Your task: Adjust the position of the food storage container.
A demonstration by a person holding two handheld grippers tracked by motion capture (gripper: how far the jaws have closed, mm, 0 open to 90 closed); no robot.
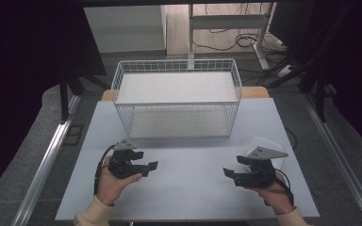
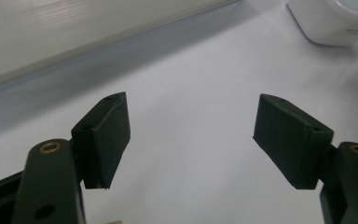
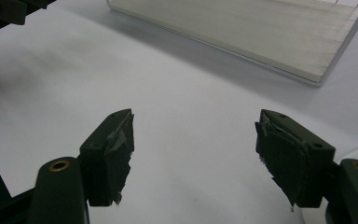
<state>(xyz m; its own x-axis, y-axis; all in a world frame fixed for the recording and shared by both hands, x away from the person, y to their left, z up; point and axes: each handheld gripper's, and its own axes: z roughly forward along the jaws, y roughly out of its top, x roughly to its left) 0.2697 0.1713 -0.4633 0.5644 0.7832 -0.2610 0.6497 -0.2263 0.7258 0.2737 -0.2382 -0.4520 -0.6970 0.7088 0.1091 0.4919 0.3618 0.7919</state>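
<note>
Nothing started yet: our left gripper (image 1: 147, 168) and right gripper (image 1: 230, 175) both gape wide, empty, near the clear cup (image 1: 268, 143) and wire basket (image 1: 176, 96).

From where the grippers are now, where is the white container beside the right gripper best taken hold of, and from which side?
Probably the rim wall of the white container, taken from above with the right gripper, one jaw inside and one outside. It seems to stand upright with its mouth open upward, and its rounded body looks wide and smooth for a side grip. The jaws are open and empty.
</note>
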